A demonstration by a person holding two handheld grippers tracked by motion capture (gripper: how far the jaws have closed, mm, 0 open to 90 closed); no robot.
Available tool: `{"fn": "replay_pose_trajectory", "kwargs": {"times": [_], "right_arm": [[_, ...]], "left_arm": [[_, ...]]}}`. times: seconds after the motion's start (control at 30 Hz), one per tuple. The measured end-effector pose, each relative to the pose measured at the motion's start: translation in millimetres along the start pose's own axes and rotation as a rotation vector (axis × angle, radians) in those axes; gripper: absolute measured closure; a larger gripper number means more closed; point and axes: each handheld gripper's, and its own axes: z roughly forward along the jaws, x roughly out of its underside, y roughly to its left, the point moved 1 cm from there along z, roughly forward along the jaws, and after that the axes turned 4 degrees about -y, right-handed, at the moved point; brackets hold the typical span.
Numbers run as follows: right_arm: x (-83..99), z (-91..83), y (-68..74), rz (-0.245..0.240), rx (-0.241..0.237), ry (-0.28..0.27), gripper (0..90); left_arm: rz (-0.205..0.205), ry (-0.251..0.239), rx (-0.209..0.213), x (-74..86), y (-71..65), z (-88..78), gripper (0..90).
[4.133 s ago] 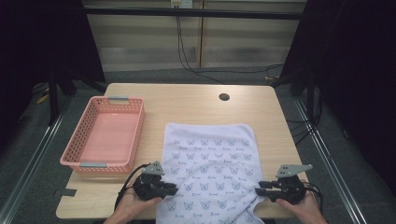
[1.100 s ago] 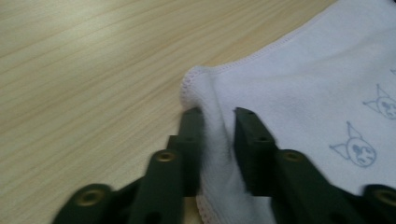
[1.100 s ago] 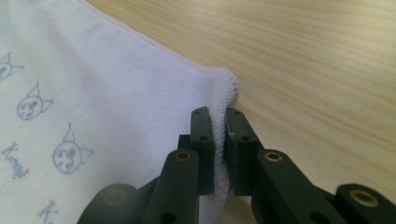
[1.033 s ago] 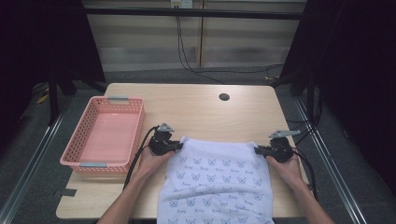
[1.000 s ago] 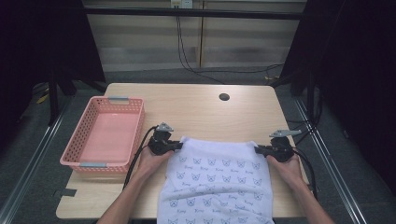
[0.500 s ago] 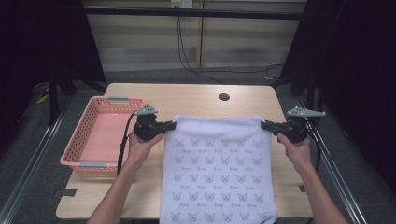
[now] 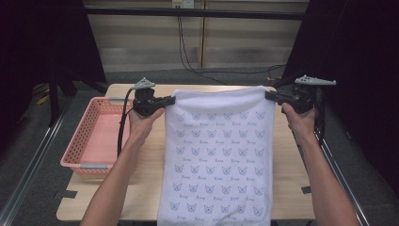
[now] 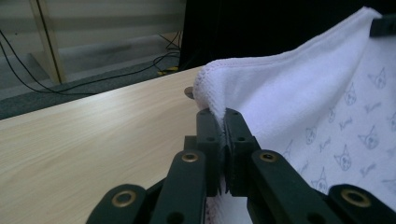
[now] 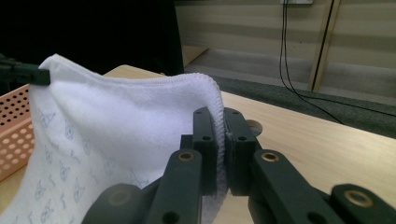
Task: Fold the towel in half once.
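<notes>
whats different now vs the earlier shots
Both grippers, left gripper and right gripper, went from the towel's near edge to its far corners, clamped them and lifted. The towel, which lay flat on the table, now hangs stretched between them, its lower end draping over the near edge. The pink basket kept its place.

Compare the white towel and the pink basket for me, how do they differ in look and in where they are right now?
The towel is soft white cloth printed with small cat faces; the basket is stiff pink plastic with perforated walls. The towel hangs spread, its top corners clamped by the left gripper and right gripper; the basket sits untouched on the table, left of the towel.
</notes>
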Motion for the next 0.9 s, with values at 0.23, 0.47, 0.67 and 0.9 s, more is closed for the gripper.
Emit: {"fn": "replay_pose_trajectory", "kwargs": {"times": [0.23,0.47,0.67,0.9], "right_arm": [[-20.2,11.8,-14.4,0.016,0.026,-0.004,85.5],[-37.0,7.4,-8.3,0.003,0.017,-0.022,85.6],[-10.0,-3.2,1.2,0.015,-0.031,0.044,85.9],[28.3,-35.0,22.6,0.011,-0.091,0.047,85.9]], "left_arm": [[0.020,-0.018,0.012,-26.1,4.8,0.5,87.0],[0.060,-0.028,0.025,-40.5,2.0,-10.1,87.0],[0.066,0.015,0.058,-15.4,-7.7,-22.4,87.0],[0.056,0.020,0.106,25.5,-38.5,-39.2,86.8]]}}
